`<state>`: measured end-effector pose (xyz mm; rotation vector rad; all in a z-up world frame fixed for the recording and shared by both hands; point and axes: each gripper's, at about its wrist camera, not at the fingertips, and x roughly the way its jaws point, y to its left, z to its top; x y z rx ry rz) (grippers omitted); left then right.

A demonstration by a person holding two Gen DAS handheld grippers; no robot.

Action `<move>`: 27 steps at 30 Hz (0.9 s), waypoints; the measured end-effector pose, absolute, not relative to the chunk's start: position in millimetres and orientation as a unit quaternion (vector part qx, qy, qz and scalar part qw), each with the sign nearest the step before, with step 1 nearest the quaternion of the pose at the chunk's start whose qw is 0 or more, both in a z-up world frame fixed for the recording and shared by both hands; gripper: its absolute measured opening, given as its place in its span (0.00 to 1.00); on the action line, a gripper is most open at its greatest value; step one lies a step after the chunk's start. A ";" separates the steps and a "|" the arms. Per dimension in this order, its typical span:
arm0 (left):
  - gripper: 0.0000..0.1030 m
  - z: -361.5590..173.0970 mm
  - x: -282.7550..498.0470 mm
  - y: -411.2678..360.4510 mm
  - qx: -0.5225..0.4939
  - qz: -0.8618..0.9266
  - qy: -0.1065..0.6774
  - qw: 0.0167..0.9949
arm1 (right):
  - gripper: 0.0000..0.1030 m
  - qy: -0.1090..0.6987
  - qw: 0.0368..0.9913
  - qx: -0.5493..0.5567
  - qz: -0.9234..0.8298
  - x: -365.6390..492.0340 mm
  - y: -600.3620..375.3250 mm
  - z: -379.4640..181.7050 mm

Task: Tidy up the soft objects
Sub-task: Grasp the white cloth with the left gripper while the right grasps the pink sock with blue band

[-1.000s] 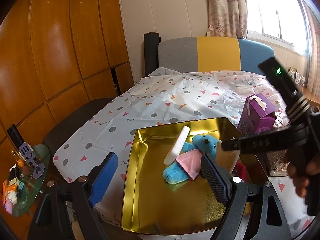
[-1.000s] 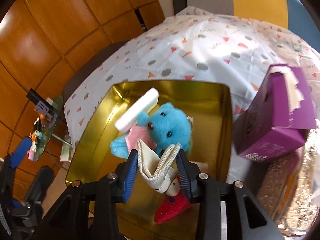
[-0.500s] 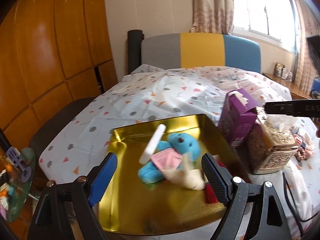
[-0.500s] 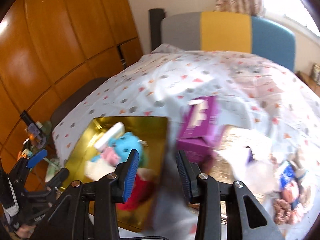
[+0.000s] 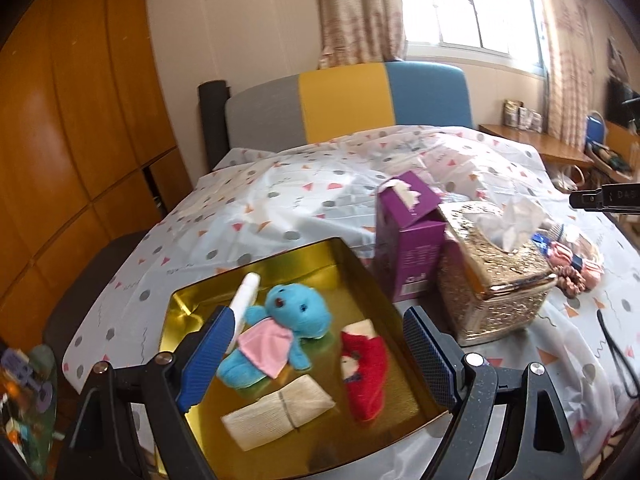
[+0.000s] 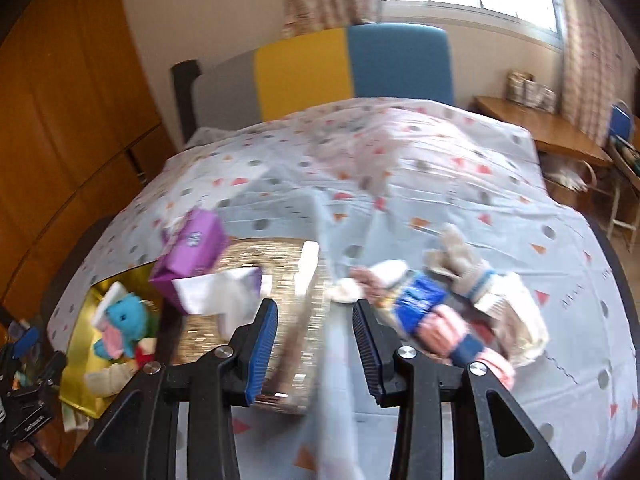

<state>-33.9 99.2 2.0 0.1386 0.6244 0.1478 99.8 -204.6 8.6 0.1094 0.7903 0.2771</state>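
A home bedroom, it seems: a bed [image 5: 360, 184] with a padded headboard [image 5: 344, 108], a wooden wardrobe [image 5: 72, 140], and curtains [image 5: 356, 12] at a window [image 5: 464, 4].

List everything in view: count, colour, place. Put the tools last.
tray: 1, gold, near edge of bed
teddy: 1, blue with pink top, in tray
stick: 1, white, in tray, by teddy
red toy: 1, red, in tray, right of teddy
cloth: 1, cream, folded, front of tray
carton: 1, purple, right of tray
tissue box: 1, gold, right of carton
soft pile: several, pink, blue, cream, on bed right of tissue box
bedsheet: 1, white, dotted
headboard: 1, grey, yellow, blue
left tool: open, above tray
right tool: open, empty, above tissue box
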 end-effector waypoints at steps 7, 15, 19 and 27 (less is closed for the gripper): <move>0.84 7.4 -21.8 61.9 0.098 0.037 0.304 0.947 | 0.38 0.388 0.915 0.101 0.046 107.1 -288.3 -19.6; 0.84 23.5 3.0 -4.0 0.135 -0.054 0.294 0.945 | 0.38 0.394 0.897 0.198 -0.038 104.1 -364.2 -55.5; 0.83 29.3 26.6 -47.4 0.159 -0.102 0.298 0.936 | 0.38 0.398 0.887 0.226 -0.058 102.0 -377.0 -58.3; 0.46 17.3 121.1 -132.8 0.228 -0.168 0.374 0.883 | 0.38 0.397 0.884 0.243 -0.043 102.2 -376.8 -52.8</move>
